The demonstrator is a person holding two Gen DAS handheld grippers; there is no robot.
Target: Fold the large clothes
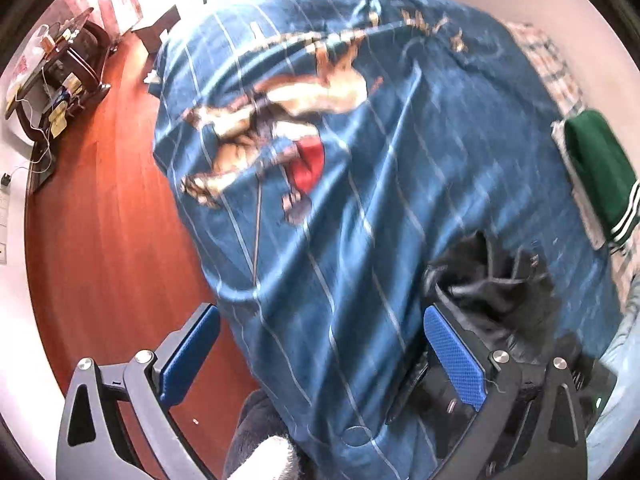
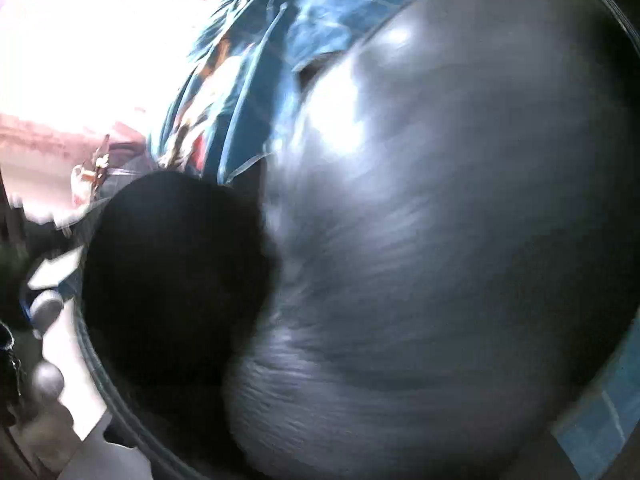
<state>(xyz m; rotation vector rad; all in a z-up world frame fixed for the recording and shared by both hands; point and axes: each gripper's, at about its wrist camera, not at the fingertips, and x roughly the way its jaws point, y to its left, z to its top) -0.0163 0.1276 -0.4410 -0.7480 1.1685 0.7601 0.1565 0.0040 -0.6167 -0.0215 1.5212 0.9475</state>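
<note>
A dark grey garment (image 2: 440, 240) fills most of the right wrist view, draped right over the camera and blurred; it hides my right gripper's fingers. In the left wrist view a black bunch of the garment (image 1: 496, 280) lies on the bed just beyond my right finger pad (image 1: 454, 358). My left gripper (image 1: 320, 356) is open, its blue pads wide apart above the bed's near edge, holding nothing. The bed carries a blue striped sheet with a cartoon print (image 1: 360, 160), also visible in the right wrist view (image 2: 248, 80).
A folded green garment with white stripes (image 1: 600, 172) lies at the bed's right side by a plaid pillow (image 1: 552, 68). Red wooden floor (image 1: 112, 220) lies left of the bed, with a dark side table of clutter (image 1: 64, 68) by the wall.
</note>
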